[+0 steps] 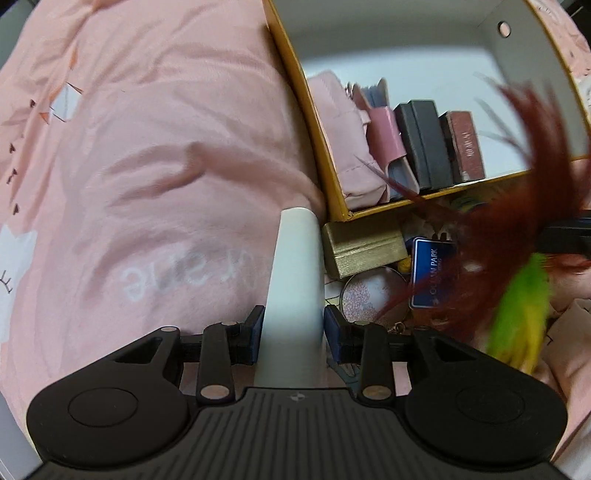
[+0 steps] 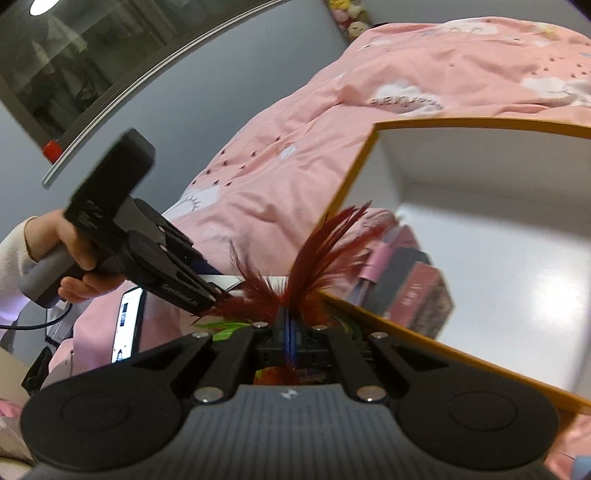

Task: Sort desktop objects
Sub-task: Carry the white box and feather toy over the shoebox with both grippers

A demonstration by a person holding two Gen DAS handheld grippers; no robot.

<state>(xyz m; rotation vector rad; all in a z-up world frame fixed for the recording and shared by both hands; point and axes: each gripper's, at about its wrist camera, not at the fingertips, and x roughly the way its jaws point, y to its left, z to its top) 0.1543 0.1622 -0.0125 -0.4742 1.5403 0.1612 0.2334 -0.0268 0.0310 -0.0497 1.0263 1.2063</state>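
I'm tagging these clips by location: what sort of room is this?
Most likely a bedroom. The work goes on over a pink printed duvet on a bed, with a yellow-edged storage box resting on it and soft toys lined up along the grey wall.

Matte black plastic two-finger gripper (image 1: 294, 332) with blue pads, silver rivets, ribbed base; another black gripper (image 2: 288, 325) alike; cream knitted sleeve (image 2: 13, 251) at left frame edge.

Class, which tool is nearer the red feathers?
Right. The right tool is clamped on the red feathers; the left tool holds a white tube beside them.
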